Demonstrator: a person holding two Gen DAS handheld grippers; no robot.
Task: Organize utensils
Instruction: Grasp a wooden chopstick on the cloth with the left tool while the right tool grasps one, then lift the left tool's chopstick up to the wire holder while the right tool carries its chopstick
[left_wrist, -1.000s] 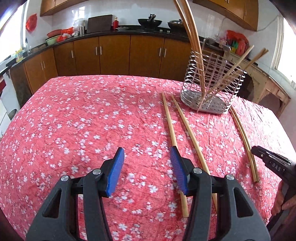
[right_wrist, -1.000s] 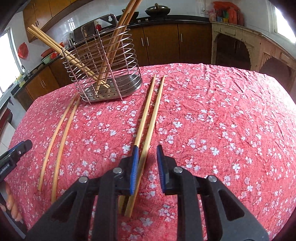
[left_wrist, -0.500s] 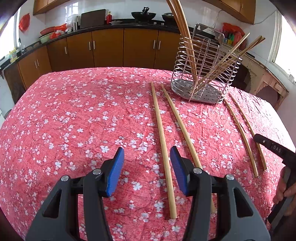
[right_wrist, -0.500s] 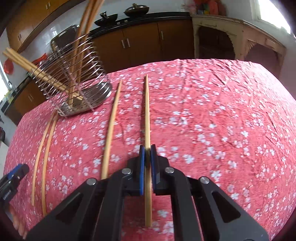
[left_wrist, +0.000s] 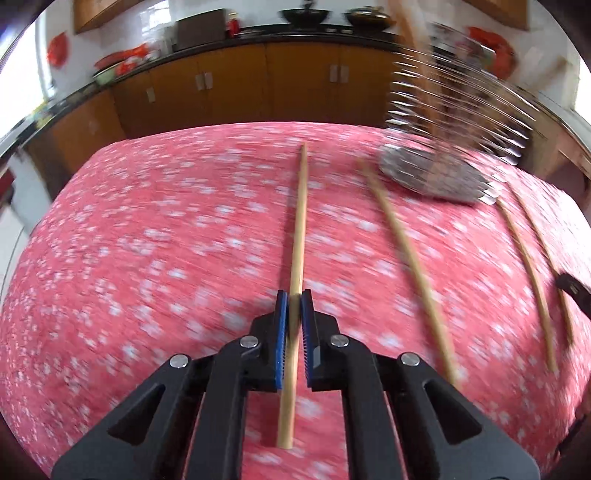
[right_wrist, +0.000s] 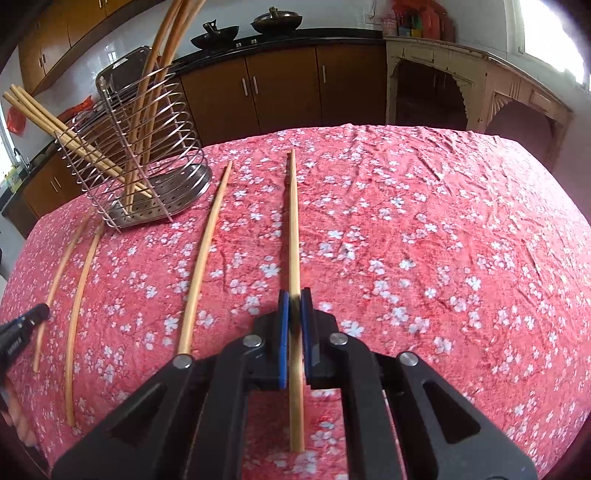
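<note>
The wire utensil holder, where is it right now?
In the right wrist view the wire utensil holder stands upper left on the red floral tablecloth, chopsticks upright inside; one loose chopstick lies just to its right.

You won't find any readable text here: the only lettering is a faint white marking on the black gripper (right_wrist: 20, 330) at the left edge of the right wrist view (too small and blurred to make out), and the left wrist view is motion-blurred throughout
</note>
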